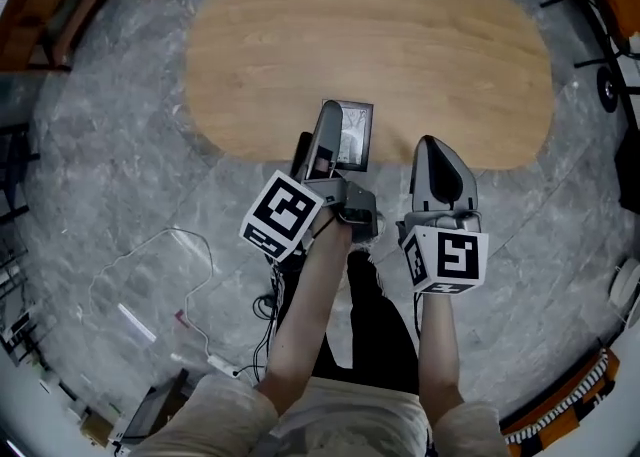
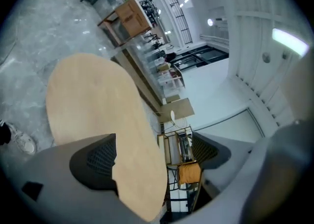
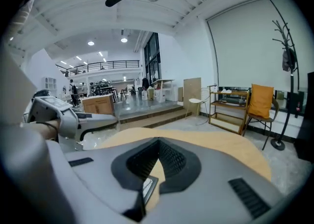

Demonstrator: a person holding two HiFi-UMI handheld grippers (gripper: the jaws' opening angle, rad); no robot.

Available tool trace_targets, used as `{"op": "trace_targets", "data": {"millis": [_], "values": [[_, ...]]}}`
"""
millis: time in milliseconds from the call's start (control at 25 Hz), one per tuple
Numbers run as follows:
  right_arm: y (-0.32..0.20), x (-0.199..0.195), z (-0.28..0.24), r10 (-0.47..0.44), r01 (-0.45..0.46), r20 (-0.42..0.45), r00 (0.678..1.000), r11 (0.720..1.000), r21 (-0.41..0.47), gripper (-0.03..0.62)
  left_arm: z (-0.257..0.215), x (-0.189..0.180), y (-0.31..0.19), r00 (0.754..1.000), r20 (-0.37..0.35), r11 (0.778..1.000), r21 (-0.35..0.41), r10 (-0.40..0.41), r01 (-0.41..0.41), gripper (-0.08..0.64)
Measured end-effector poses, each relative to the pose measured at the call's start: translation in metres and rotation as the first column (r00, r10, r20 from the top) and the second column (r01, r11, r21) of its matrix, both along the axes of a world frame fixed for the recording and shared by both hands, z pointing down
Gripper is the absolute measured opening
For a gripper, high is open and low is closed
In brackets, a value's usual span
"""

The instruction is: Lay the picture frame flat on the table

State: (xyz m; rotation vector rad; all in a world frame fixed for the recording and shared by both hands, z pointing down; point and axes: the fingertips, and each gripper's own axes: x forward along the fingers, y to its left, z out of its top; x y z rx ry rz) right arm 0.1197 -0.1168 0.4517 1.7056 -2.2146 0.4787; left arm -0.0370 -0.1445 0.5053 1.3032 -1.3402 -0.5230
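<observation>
Frame (image 1: 355, 135), dark-edged rectangle, on oval wood table (image 1: 400, 45).

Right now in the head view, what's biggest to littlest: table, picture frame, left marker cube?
1. Table.
2. Left marker cube, though it's nearer the camera.
3. Picture frame, partly hidden by the left claw.

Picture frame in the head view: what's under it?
The wooden table, at its near edge. The left gripper covers the picture frame's left side, so whether it lies flat cannot be seen.
</observation>
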Motion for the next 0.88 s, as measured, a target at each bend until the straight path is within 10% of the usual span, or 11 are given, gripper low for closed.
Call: {"op": "trace_targets", "data": {"millis": [280,560,880], "values": [[-0.042,0.003,-0.131,0.017,-0.02,0.016,1.0,0.978,0.207,0.006,-0.184,-0.002,-0.033,0.965,0.26,0.928,0.349,0.038,-0.13,0.462],[-0.055,-0.014,-0.272,-0.005,-0.011,0.039,0.999,0.916,0.4,0.006,-0.352,0.01,-0.039,0.866,0.498,0.756,0.584,-0.045,-0.296,0.462],[-0.025,-0.045,-0.39,-0.028,0.002,0.038,0.999,0.835,0.55,0.006,-0.471,0.012,-0.002,0.704,0.684,0.564,0.663,-0.189,-0.493,0.413]]}}
